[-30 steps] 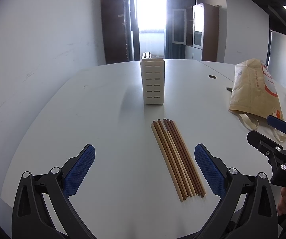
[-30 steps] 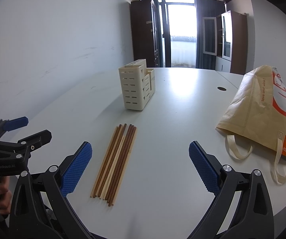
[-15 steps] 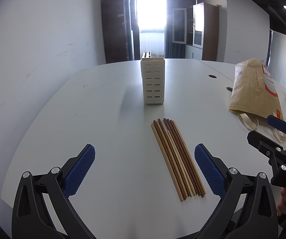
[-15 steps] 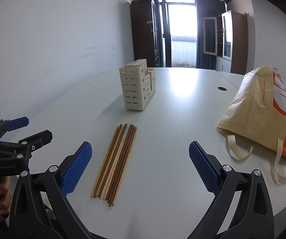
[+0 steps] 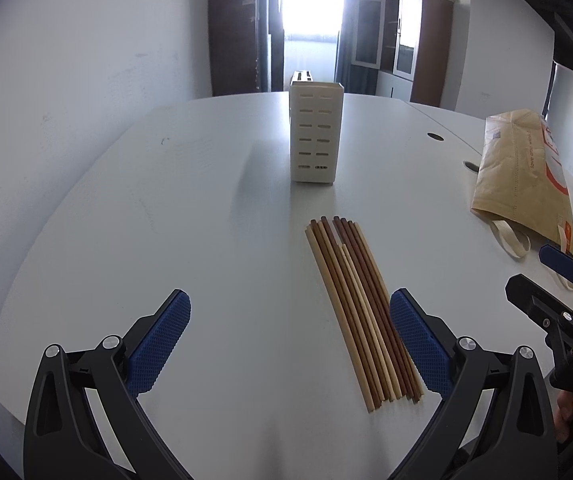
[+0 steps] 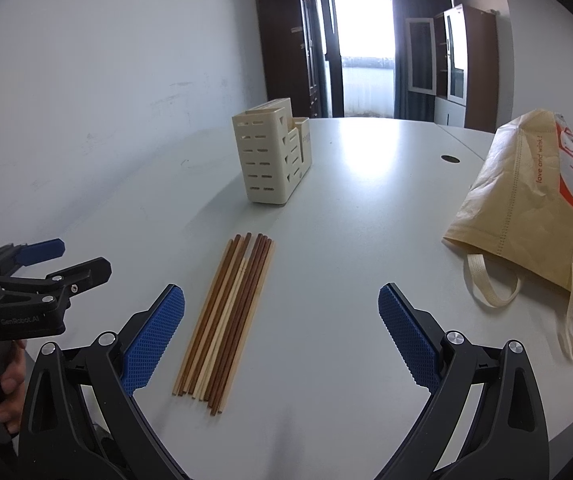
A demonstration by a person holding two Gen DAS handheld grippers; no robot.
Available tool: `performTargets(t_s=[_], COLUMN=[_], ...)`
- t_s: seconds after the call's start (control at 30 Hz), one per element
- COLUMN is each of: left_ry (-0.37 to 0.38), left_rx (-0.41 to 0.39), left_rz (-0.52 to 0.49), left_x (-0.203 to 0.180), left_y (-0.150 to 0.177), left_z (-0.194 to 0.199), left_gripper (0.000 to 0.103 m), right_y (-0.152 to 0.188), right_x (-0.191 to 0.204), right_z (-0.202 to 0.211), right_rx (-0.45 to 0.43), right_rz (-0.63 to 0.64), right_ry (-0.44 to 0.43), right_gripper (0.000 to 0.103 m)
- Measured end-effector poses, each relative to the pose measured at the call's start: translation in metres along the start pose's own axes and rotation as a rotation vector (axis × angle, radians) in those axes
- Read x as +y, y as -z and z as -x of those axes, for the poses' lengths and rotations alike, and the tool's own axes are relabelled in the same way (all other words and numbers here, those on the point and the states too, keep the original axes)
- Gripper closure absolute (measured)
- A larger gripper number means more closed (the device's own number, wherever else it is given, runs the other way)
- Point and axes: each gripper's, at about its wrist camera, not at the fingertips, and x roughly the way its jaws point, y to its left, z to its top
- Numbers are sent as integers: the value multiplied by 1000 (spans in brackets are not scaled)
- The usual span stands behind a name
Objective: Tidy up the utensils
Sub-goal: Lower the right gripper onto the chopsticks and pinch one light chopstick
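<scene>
Several wooden chopsticks (image 5: 360, 308) lie side by side in a flat bundle on the white table (image 5: 190, 216), light and dark brown mixed. Beyond them stands a cream slotted utensil holder (image 5: 316, 136), upright, with stepped compartments visible in the right wrist view (image 6: 272, 156). My left gripper (image 5: 289, 342) is open near the table's front edge, its right pad beside the bundle's near end. My right gripper (image 6: 282, 336) is open too, with the chopsticks (image 6: 228, 314) just inside its left pad. Neither holds anything.
A tan paper bag (image 6: 526, 208) with cloth handles lies on its side at the right. Cable holes (image 5: 434, 136) sit in the table farther back. A white wall runs along the left, cabinets and a bright doorway at the far end.
</scene>
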Motion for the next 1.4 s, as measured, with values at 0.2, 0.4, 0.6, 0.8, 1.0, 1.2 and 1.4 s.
performTargets(t_s=[0.2,0.4,0.6,0.8,1.0,1.2,1.4], left_ry=[18,33,40,35,49,56,35], left_rx=[76,150,211,267,301,296,316], left_rz=[11,11,19,-8,-7,-8,-32], left_x=[-2,-3,2,1,3,4,-3], left_y=[-9,-27,-45,-50,-47,-48,-49], left_z=[-46,-94,-140,-169,-182,-184,-190], left_gripper=[6,15,29,39,46,46,45], right_y=[-2,-17,-32,-35,-30,-29,-29], right_x=[-14,-18,-14,-3,1,7,10], right_z=[-42,-93,-145,-182,-196,-198,-199], right_rx=[63,128,203,270,303,307,309], right_rz=[-24,-22,9,34,57,95,131], right_ry=[-20,-49,-78,-115,-110,-86,-53], right_gripper=[4,19,56,70,74,78,78])
